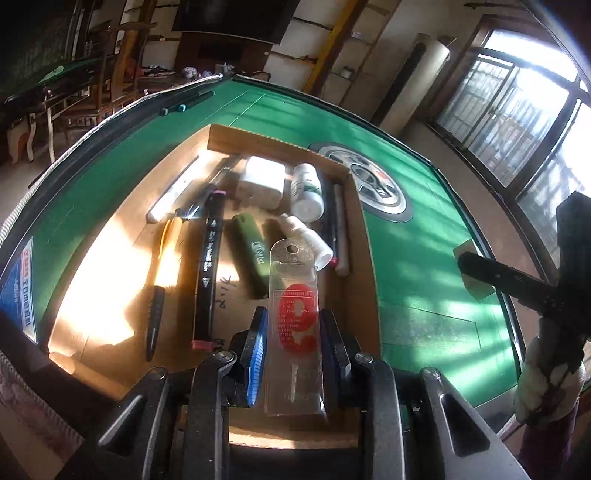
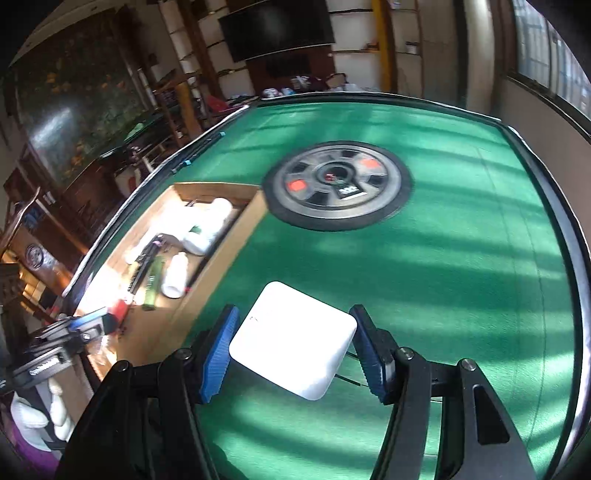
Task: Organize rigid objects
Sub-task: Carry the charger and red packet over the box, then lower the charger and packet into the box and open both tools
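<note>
Sunlight from barred windows (image 1: 517, 122) stripes a green felt table (image 2: 461, 266) with a dark raised rim, in a room of wooden shelves and a dark wall screen (image 2: 277, 29). At the table's middle sits a round wheel-like panel (image 2: 336, 184) with red buttons. Just beside it, on the felt, lies a shallow cardboard tray (image 1: 284, 142), one long wall running close to the panel.

Inside the tray (half of it washed out by glare) lie several things: a white block-shaped adapter (image 1: 260, 181) near the far wall, a white bottle (image 1: 306, 192) with a green label beside it, a smaller white bottle (image 1: 306, 234) on its side, a green lighter-like bar (image 1: 249, 254), a long black marker (image 1: 208, 266) with pink ends, a black pen (image 1: 155, 317), and pale sticks along the tray's side walls.

Over the tray's near end, the left gripper (image 1: 291, 332) stands narrow, its blue pads pressed on a clear plastic packet (image 1: 293, 295) with a red figure and a hang hole; the packet points away along the fingers, above the tray floor.

Over the bare felt beside the tray, the right gripper (image 2: 295, 343) holds a flat white square box (image 2: 291, 339) with rounded corners, tilted, between its blue pads; the far pad's contact is hard to judge through blur. A gloved hand (image 2: 33, 421) grips the left tool's handle.
</note>
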A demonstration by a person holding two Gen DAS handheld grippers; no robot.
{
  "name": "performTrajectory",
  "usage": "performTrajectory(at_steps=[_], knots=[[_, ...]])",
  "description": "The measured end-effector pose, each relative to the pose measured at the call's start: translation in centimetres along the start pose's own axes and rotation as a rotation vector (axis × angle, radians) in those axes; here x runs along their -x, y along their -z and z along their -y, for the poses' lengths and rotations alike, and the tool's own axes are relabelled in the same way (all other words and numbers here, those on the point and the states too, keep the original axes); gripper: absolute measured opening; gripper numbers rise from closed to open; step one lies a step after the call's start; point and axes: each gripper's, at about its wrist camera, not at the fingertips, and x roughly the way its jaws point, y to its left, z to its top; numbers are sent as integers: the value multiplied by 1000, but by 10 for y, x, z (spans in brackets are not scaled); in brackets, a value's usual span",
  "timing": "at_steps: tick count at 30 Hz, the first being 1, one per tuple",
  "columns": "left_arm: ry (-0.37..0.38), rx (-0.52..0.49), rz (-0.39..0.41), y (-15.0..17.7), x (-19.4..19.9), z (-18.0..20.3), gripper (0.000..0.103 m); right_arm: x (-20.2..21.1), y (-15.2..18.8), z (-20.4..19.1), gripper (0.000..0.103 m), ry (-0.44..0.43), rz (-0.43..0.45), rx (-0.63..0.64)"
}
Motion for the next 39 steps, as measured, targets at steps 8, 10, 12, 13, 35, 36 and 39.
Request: performTrajectory(at_steps=[8,10,12,13,35,36,39], knots=[[0,1,-46,9,-6,-6,30,-48,-6,-100,61,-71,-98,194],[23,18,-45,8,-1,-11,31,-59,-4,-109,61,-62,-120,221],[30,31,-42,6,8,-17,34,-69,-3,-117,61,-42,-140,248],[14,21,-36,6,12,-19,37,-73,-2,-118,61,-40,-147,252],[-180,-1,170,-1,53,-48,76,-66,-8,-129,68,111,-64,327],[-192,-8,174,-1,53,-46,77,-62,-8,-126,68,105,-53,313],[-236,-25,180,-1,52,-41,80,-52,-6,-117,68,81,-24,260]])
